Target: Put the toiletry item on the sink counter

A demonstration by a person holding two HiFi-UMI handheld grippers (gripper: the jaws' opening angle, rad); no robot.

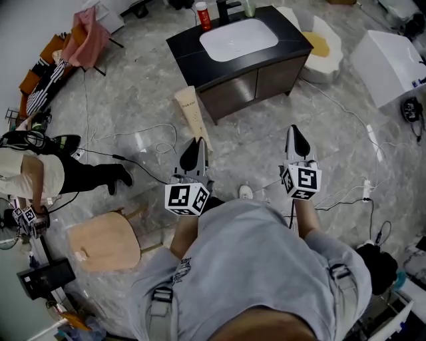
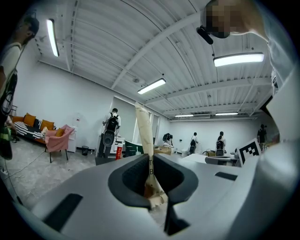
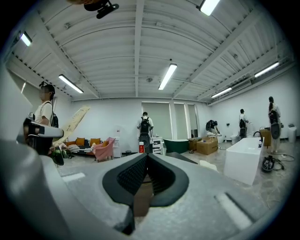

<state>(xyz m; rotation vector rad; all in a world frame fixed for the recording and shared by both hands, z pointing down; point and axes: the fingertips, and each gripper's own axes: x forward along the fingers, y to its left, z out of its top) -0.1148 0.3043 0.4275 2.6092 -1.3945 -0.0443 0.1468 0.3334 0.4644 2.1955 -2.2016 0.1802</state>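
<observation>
**Status.** The left gripper (image 1: 198,148) is clamping the toiletry tube (image 1: 191,110) by its lower end, with the jaws closed flat against its two faces. The tube is projecting forward and up from the jaws, clear of the floor. The right gripper (image 1: 294,132) is carrying nothing; its jaws are meeting at the tips. The sink counter (image 1: 193,46) is standing well ahead of both grippers, so the tube is not yet over it.

**Hazards.**
- The tube is being held at one end only. Judged from its length, a quick swing may be enough to pivot it in the jaws or work it loose.
- Cables (image 1: 153,143) are trailing across the floor between the person and the counter (a trip risk during the approach).
- A red bottle (image 1: 203,16) and a black faucet (image 1: 226,9) are occupying the back edge of the counter. A long tube brought in at the wrong angle is likely to knock the bottle over.
- The white basin (image 1: 238,38) is taking up most of the top. A release over it would be dropping the tube into the bowl instead of onto the counter.

**Materials and shapes.** In the left gripper view the tube (image 2: 144,136) is appearing as a cream, flattened, tapering strip, probably soft plastic, with dark lettering near the jaws of the left gripper (image 2: 151,161). The counter top is dark and matte; the basin is smooth, glossy and round-cornered. The floor is polished grey marble-pattern tile. The jaw pads of the right gripper (image 3: 146,161) are showing a ribbed black surface.
</observation>
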